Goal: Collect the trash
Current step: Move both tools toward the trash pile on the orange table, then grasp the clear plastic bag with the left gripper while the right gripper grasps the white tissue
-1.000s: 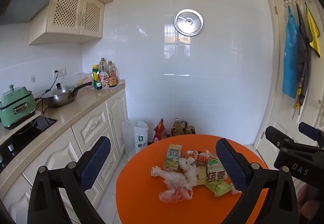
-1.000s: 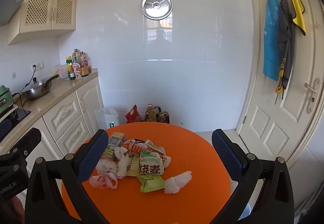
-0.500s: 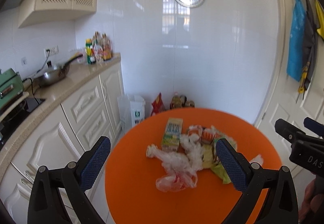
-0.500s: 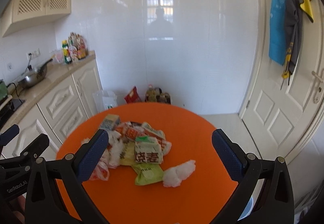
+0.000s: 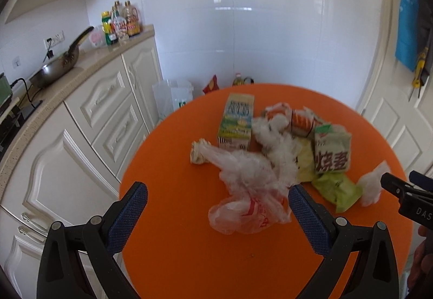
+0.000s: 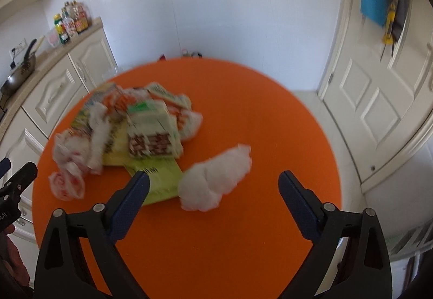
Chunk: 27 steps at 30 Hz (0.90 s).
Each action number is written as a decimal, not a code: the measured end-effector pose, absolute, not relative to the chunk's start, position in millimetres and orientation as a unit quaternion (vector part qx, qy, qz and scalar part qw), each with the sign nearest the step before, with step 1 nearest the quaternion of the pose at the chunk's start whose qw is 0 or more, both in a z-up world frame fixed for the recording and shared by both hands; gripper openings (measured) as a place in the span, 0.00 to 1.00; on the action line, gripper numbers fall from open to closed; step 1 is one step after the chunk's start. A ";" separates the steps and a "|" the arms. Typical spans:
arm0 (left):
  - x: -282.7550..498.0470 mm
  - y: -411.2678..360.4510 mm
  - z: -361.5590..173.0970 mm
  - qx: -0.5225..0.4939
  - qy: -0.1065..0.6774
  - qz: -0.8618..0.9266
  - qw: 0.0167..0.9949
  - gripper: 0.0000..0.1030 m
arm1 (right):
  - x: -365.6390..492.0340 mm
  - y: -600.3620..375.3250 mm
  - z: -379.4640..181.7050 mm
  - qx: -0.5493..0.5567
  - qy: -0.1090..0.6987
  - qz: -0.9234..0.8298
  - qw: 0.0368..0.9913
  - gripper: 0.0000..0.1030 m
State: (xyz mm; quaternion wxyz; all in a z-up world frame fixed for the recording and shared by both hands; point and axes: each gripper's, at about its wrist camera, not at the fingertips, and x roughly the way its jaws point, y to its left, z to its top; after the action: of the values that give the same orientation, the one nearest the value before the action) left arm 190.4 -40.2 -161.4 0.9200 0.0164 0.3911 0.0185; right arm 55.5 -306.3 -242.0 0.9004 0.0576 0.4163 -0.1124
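Observation:
A heap of trash lies on a round orange table (image 5: 173,231): a milk carton (image 5: 236,120), a crumpled clear plastic bag (image 5: 249,190), a pale packet with red characters (image 5: 332,150), a green wrapper (image 5: 337,190) and a white tissue wad (image 5: 372,185). My left gripper (image 5: 217,203) is open and empty, just above the plastic bag. My right gripper (image 6: 213,190) is open and empty, with the white tissue wad (image 6: 216,177) between its fingers' line. The green wrapper (image 6: 159,180) lies by its left finger. The right view is blurred.
White kitchen cabinets (image 5: 89,120) with a counter, a wok (image 5: 56,69) and bottles (image 5: 120,24) stand left of the table. A white bag (image 5: 173,96) sits on the floor behind the table. A white door (image 6: 379,82) is at the right.
Both grippers have tilted down and moved closer to the table. The trash heap now fills more of each view. Both stay open.

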 end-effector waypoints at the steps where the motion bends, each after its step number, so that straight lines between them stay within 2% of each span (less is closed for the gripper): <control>1: 199.7 -42.5 -165.7 0.017 0.396 0.018 0.918 0.99 | 57.3 -308.3 -246.4 0.060 0.421 -0.113 0.898 0.90; 7: 228.0 -48.5 -188.8 0.018 0.408 0.018 0.913 0.99 | 76.3 -310.5 -270.9 0.084 0.443 -0.102 0.887 0.81; 10: 240.6 -48.4 -197.5 0.019 0.411 0.018 0.911 0.99 | 86.9 -309.9 -279.0 0.094 0.450 -0.091 0.883 0.68; 12: 248.6 -49.2 -204.0 0.020 0.415 0.018 0.910 0.99 | 94.7 -308.0 -284.5 0.094 0.454 -0.083 0.882 0.53; 17: 262.7 -48.1 -225.0 0.013 0.431 0.007 0.902 0.99 | 96.6 -317.6 -287.1 0.077 0.454 -0.077 0.884 0.47; 22: 287.6 -49.2 -243.0 -0.008 0.451 -0.024 0.892 0.99 | 93.3 -324.1 -286.2 0.080 0.452 -0.075 0.885 0.46; 24: 296.1 -46.7 -250.2 -0.026 0.458 -0.043 0.888 0.90 | 92.3 -325.1 -286.3 0.085 0.452 -0.073 0.885 0.46; 25: 300.2 -43.8 -254.4 -0.051 0.461 -0.068 0.883 0.70 | 91.5 -325.9 -286.1 0.084 0.452 -0.074 0.885 0.46; 26: 301.8 -41.4 -255.6 -0.067 0.464 -0.080 0.879 0.64 | 91.0 -327.3 -285.3 0.083 0.453 -0.075 0.884 0.46; 27: 302.2 -39.9 -255.5 -0.070 0.464 -0.079 0.880 0.63 | 89.9 -328.2 -285.1 0.083 0.453 -0.076 0.884 0.46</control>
State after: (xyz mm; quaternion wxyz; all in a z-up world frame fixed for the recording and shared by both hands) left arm 302.2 -39.9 -255.5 0.8795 -0.0705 0.4640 -0.0790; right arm 89.9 -328.2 -285.1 0.8843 0.0831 0.4532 -0.0755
